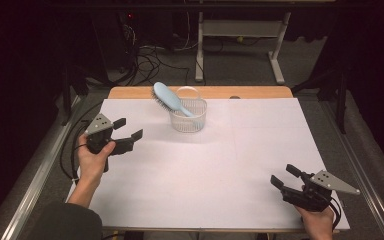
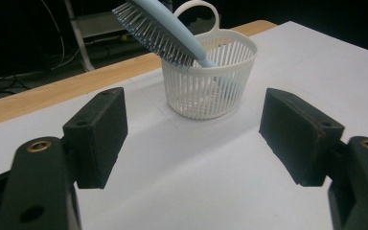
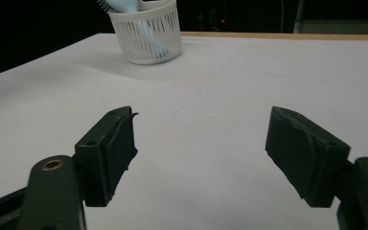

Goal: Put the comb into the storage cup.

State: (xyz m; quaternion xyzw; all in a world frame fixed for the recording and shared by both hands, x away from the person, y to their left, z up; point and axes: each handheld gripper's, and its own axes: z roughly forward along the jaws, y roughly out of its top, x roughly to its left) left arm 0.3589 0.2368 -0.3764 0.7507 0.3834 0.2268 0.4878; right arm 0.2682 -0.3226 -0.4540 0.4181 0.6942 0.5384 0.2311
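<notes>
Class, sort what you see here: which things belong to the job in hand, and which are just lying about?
Part of the job:
hairbrush, standing in the basket
white basket
left tongs, open
right tongs, open

Just lying about:
cables on the floor
metal stand behind the table
white sheet covering the table

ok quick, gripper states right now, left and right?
Left gripper: open, holding nothing, aimed at the basket with the hairbrush.
Right gripper: open, holding nothing, jaws over bare table.
</notes>
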